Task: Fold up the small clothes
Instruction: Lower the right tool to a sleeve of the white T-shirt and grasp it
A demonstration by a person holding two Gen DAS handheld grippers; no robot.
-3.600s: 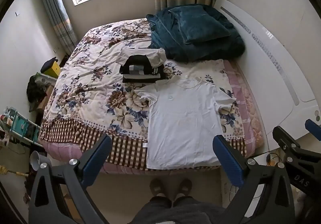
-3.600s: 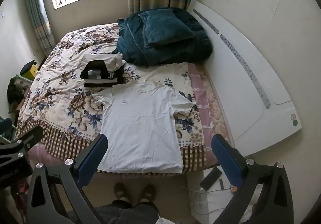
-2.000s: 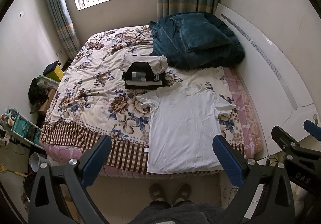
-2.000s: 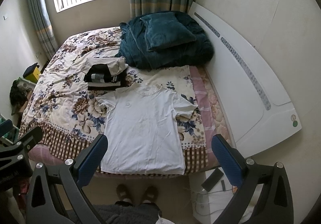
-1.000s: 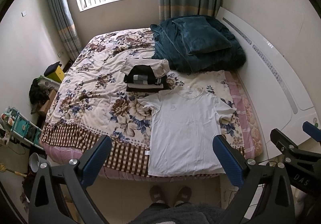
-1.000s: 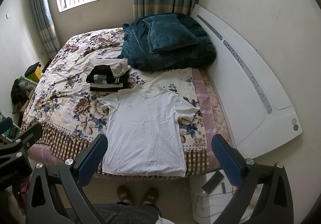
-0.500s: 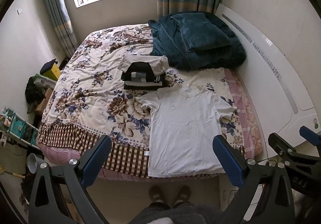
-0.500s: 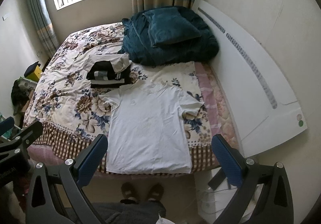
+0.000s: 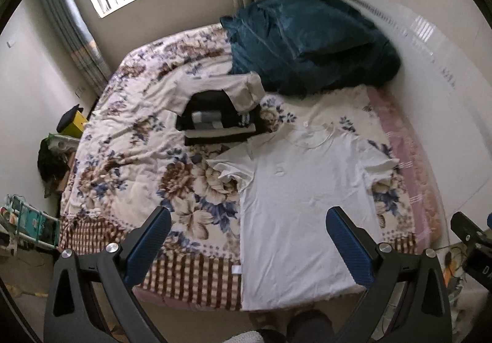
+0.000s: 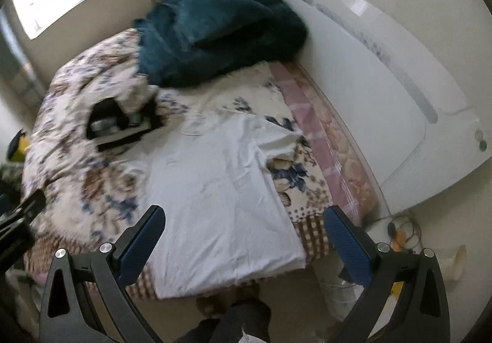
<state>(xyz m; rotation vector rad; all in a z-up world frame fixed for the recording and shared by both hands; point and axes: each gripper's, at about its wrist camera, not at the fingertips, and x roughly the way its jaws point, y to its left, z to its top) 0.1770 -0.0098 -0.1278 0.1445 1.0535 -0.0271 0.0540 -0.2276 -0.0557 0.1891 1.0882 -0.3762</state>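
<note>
A white T-shirt (image 9: 304, 207) lies spread flat, front up, at the near right part of the bed; it also shows in the right wrist view (image 10: 215, 189). Its collar points away from me and its hem hangs at the bed's near edge. My left gripper (image 9: 247, 238) is open and empty, held above the near edge of the bed over the shirt's left side. My right gripper (image 10: 243, 235) is open and empty above the shirt's lower right part. A stack of folded dark and light clothes (image 9: 220, 115) sits behind the shirt.
A flowered quilt (image 9: 132, 152) covers the bed. A dark teal blanket and pillow (image 9: 307, 41) are heaped at the head. A white headboard (image 10: 384, 103) runs along the right. Clutter (image 9: 27, 220) stands on the floor at the left, cables (image 10: 396, 232) at the right.
Both grippers have moved closer to the bed and lower. The right wrist view has swung and tilted to the right and is blurred. The shirt has not moved.
</note>
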